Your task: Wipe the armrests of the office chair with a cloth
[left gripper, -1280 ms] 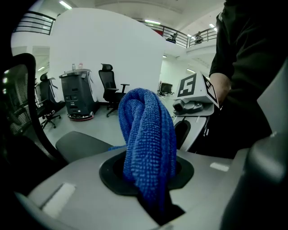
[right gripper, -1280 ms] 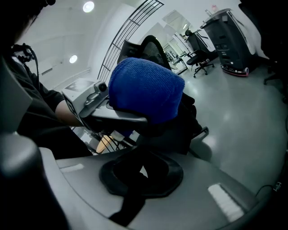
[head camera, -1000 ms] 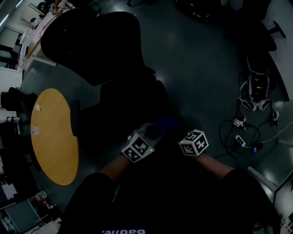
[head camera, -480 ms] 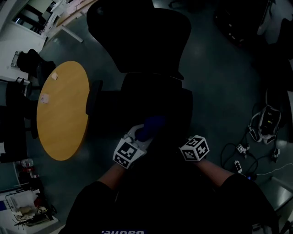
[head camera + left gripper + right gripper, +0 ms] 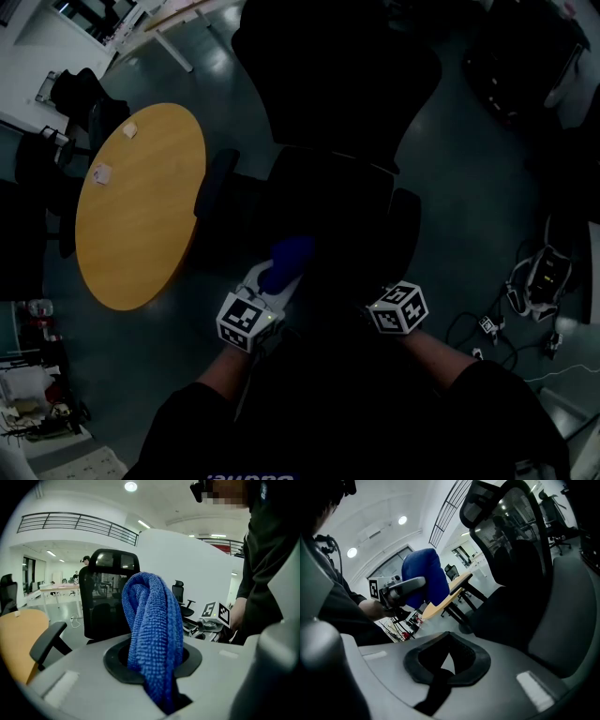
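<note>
Head view looked steeply down on a dim grey floor with a black office chair in the middle of it, its high back at the top of the picture and its seat towards the person. The chair's two armrests stood out to either side: one just beside a round yellow counter, the other on the side where cables and a pale device lay on the floor. Two small pale scraps rested on the counter near its far edge.

The left tool was held over the front edge of the seat, between the two armrests and apart from both. Left gripper view showed its jaws closed on a blue cloth, pinched at its lower end with the rest bunched and standing up out of the tool; the chair back was beyond it. The right tool sat beside the left one, nearer the armrest on the cable side. Right gripper view showed the right tool with its dark jaws drawn together and nothing held between them, the chair's mesh back rising ahead and the cloth off to one side in the other tool.
</note>
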{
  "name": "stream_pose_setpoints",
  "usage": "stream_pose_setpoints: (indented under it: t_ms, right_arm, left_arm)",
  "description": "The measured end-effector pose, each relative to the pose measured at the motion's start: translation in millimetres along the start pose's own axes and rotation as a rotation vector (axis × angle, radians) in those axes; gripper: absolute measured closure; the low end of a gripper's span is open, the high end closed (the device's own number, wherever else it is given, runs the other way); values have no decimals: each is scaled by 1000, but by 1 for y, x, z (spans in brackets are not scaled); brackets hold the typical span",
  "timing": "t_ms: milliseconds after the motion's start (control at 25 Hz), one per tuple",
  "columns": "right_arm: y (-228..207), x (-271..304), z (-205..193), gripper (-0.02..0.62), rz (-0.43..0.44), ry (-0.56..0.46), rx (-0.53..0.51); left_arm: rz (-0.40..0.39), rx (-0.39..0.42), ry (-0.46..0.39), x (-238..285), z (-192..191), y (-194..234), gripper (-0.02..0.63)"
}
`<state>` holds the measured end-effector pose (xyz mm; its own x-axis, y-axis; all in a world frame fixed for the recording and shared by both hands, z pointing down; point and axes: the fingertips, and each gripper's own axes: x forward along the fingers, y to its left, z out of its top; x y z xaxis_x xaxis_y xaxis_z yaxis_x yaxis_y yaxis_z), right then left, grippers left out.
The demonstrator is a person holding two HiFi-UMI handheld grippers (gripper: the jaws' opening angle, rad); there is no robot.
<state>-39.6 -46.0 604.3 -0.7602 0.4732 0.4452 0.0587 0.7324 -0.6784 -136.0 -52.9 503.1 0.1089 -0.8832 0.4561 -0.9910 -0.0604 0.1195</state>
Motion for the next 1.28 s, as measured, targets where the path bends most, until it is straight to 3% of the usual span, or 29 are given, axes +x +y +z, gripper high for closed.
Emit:
stream_pose_setpoints:
  t_ms: [280, 800, 1040, 1280]
  right_arm:
    - [37, 35, 0, 591, -44, -15, -6]
    - [149, 102, -3, 591, -138, -135, 6]
    - [184, 104, -10, 591, -214, -194, 24]
    - [202, 92, -25, 591, -261, -180, -10]
  left_arm:
    - [7, -36, -68, -59, -19, 16, 497]
    - [1, -58, -177, -201, -61, 44, 497]
    - [-62, -85, -218, -234, -70, 43, 497]
    - [-88, -121, -246, -246, -74, 26, 497]
